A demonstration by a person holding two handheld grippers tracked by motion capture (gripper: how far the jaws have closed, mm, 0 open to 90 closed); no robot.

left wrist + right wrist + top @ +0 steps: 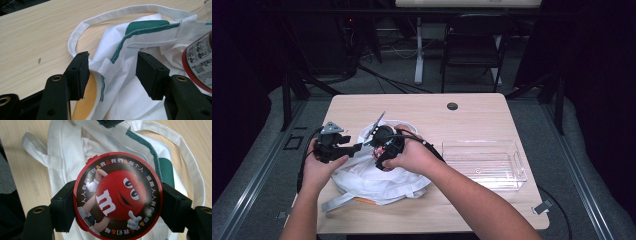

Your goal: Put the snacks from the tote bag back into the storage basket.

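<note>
Pale wood-grain table [472, 115], smooth and rounded at the corners. On it, beneath both grippers, a white cloth bag [377, 182]: soft, crumpled, with flat strap loops, green stitching and a green patch. To the right of the right gripper [384, 150], a clear plastic tray [484, 165], rectangular and glossy.

Held above the bag, a round red tin [117, 195]: flat lid, shiny, with a red cartoon candy figure bearing a white "m", ringed by small coloured characters on a dark band. Clamped at both sides by the right gripper's black jaws, spread about as wide as the tin itself.

Left gripper [112, 67] about half open, gripping nothing, jaws either side of the bag's green-stitched hem. In the left gripper view, an orange panel under the hem and the tin's printed side label at the right edge. In the high view, both hands close together over the bag.
</note>
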